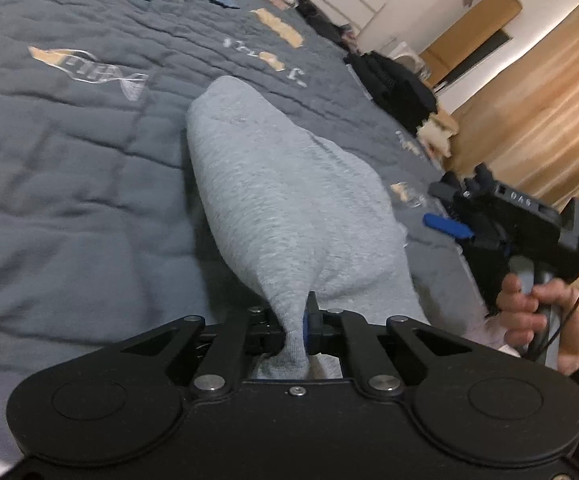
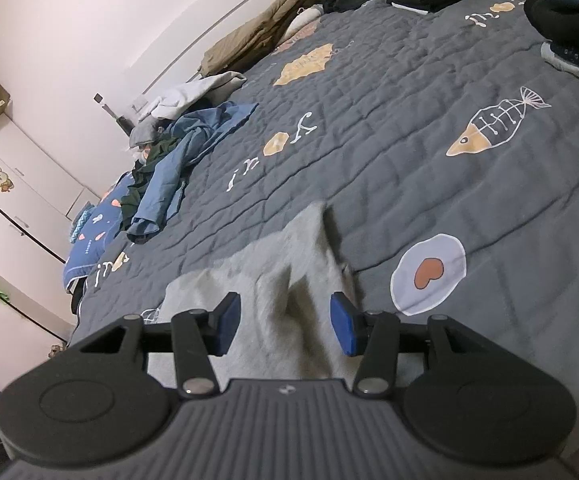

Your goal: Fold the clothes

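Left wrist view: your left hand-held gripper [image 1: 304, 326] pinches a bunched end of the light grey knit garment [image 1: 285, 196], so the cloth stretches away taut across the dark grey quilted bedspread [image 1: 69, 152].

Right wrist view: your right hand-held gripper [image 2: 285, 324] stands spread, the garment's folds [image 2: 289, 280] lying between its blue pads [image 2: 343, 328], apparently ready to grip.

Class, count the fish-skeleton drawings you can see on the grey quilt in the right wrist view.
1. The fish-skeleton drawing sits on the grey quilt, right of centre. More may be hidden under the clothes or out of view.
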`<state>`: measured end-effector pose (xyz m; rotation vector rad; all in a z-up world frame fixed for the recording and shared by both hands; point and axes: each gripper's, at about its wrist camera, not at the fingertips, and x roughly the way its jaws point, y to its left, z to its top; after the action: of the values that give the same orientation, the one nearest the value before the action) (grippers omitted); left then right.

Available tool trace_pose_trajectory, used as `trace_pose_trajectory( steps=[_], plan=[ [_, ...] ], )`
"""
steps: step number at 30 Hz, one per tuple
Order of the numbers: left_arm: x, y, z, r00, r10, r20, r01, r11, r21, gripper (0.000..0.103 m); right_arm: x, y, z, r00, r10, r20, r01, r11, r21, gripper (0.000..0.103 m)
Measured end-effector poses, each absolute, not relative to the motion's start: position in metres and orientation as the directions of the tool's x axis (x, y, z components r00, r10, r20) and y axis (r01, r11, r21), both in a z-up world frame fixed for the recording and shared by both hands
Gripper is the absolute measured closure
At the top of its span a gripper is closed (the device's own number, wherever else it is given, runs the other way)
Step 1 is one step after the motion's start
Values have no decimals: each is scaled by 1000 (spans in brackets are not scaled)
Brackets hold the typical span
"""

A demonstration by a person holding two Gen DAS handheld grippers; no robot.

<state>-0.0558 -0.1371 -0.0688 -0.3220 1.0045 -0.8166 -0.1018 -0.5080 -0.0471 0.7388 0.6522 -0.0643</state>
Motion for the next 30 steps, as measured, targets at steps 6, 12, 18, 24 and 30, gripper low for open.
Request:
trace_pose_trajectory(
  steps=[6,12,18,24,30],
  plan=[
    [-66,-112,-67,269,-647,-714,424,745,-515,94,-96,-497,-49,791,196,-580,254,757,602,54],
    [-77,-107,-57,313,-569,-761,454,793,-406,87,-89,-485,-52,776,213,-594,240,771,590,54],
    [-79,-106,-31,390,-599,-699,511,773,-377,74,-78,-480,-59,764,220,-606,241,774,586,54],
    [-55,-134,-12,430,-617,-659,570,752,-332,64,-66,-474,-71,741,245,-625,241,772,589,54],
    [-16,-171,-8,445,-623,-643,614,735,-287,57,-60,-471,-74,738,298,-605,213,749,628,54]
  ],
)
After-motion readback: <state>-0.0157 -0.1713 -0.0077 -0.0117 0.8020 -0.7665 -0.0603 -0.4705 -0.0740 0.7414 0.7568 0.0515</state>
